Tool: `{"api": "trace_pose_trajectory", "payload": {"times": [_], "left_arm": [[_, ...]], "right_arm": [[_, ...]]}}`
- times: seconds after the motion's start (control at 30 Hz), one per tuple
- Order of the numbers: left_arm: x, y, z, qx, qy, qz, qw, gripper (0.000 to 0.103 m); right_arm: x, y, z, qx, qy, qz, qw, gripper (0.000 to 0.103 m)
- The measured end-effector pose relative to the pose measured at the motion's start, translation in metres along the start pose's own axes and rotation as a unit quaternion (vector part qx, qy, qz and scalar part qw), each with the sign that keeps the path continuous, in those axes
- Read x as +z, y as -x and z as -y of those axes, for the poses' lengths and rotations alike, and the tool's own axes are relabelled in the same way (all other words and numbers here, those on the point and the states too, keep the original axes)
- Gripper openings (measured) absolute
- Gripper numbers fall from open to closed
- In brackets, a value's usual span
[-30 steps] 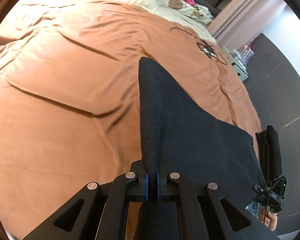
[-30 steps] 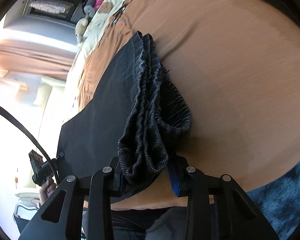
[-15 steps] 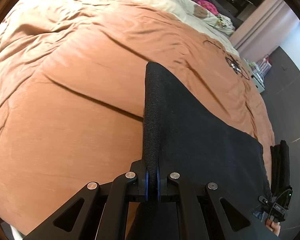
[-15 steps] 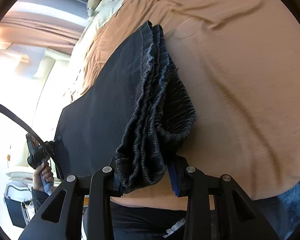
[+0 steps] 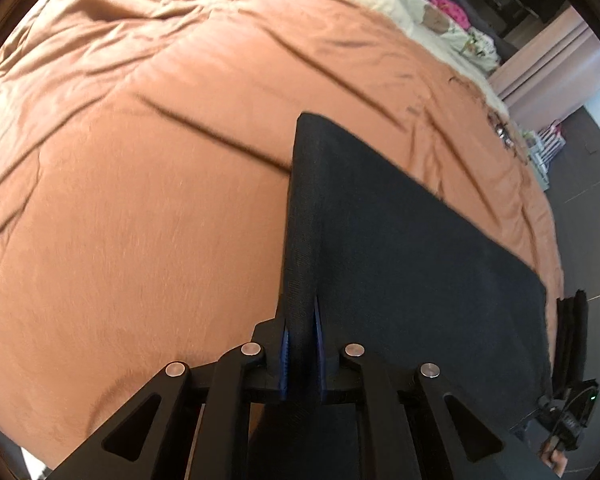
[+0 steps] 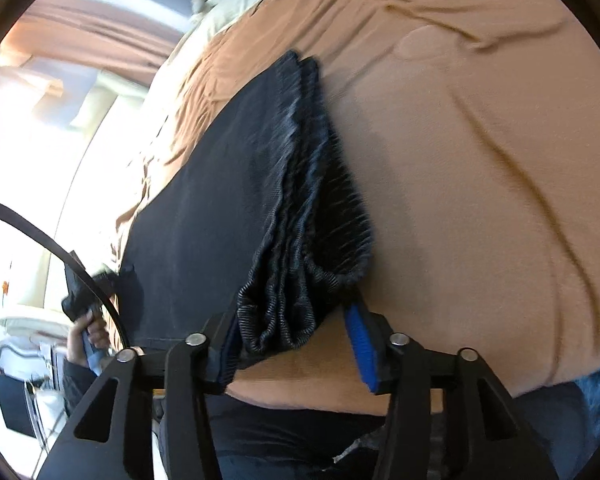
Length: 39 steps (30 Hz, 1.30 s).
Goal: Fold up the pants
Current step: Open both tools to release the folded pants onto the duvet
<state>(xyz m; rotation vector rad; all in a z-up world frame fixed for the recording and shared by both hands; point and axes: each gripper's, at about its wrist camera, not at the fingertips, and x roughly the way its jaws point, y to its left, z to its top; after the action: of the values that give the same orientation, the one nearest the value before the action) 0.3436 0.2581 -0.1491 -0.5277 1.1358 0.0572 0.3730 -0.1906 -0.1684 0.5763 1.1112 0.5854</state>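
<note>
Bedroom, big bed w/ orange-brown duvet [image 5: 148, 208], pillows and soft toys at the far end; dark floor off to the right.

L wrist view: left claw [image 5: 301, 344] clenched on a narrow edge of the pants [image 5: 400, 264], blue pads pressed to both sides of the cloth. Black fabric runs straight fwd from the pads as a raised ridge, then spreads rightward as a taut flat panel over the duvet. Far right edge: right-hand rig and the bunched waistband just visible, so the long axis runs left claw → right claw, across the bed's near side.

R wrist view: right claw [image 6: 296, 344] — jaws have just been opening; waistband bundle sits between them, lying against the left finger, right blue pad [image 6: 362, 344] clear of the cloth w/ duvet showing in the gap. I'd call that grip let go, or nearly. Pants stretch away leftward to my other hand [image 6: 86, 332] on its rig.

Judgement: waistband end is being set down on the bed; left end is the only one firmly held. Next fold likely carries that end along the long axis toward the waistband. Risk: bundle slumps unevenly once fully freed.
</note>
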Motion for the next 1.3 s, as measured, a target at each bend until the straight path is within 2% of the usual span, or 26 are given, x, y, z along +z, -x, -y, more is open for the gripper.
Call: {"api": "trace_pose_trajectory", "payload": {"times": [0.07,0.1,0.3,0.47,0.6,0.83,1.03,1.13,1.17,1.3], "left_arm": [[-0.007,-0.001,-0.006,0.001,0.007,-0.001,1.0000,0.015],[-0.008,-0.001,-0.010,0.000,0.012,-0.002,0.9999,0.023],[-0.034,0.014,-0.031,-0.014,0.039,0.004,0.9991,0.046],[-0.061,0.028,-0.049,-0.024,0.066,0.012,0.9975,0.053],[-0.081,0.040,-0.063,-0.049,0.094,0.031,0.9939,0.063],[-0.110,0.040,-0.069,-0.104,0.127,0.059,0.9846,0.063],[-0.124,0.042,-0.068,-0.145,0.146,0.092,0.9742,0.062],[-0.127,0.041,-0.068,-0.152,0.147,0.107,0.9715,0.062],[-0.128,0.040,-0.068,-0.156,0.148,0.112,0.9702,0.062],[-0.134,0.039,-0.073,-0.171,0.172,0.135,0.9606,0.062]], "right_arm": [[0.004,0.012,0.017,0.001,-0.014,0.013,1.000,0.053],[0.006,0.016,0.024,0.006,-0.022,0.017,1.000,0.054],[0.021,0.020,0.049,0.038,-0.040,0.017,0.998,0.055],[0.028,0.012,0.054,0.041,-0.030,0.010,0.999,0.059],[0.032,0.019,0.047,0.015,-0.001,0.032,0.999,0.059],[0.030,0.044,0.025,-0.031,0.058,0.068,0.996,0.059],[0.024,0.023,-0.031,-0.042,0.097,0.098,0.990,0.059],[0.019,0.010,-0.048,-0.047,0.123,0.095,0.987,0.059],[0.006,0.007,-0.045,-0.047,0.129,0.092,0.986,0.059],[0.000,-0.019,-0.064,-0.047,0.155,0.079,0.984,0.059]]}}
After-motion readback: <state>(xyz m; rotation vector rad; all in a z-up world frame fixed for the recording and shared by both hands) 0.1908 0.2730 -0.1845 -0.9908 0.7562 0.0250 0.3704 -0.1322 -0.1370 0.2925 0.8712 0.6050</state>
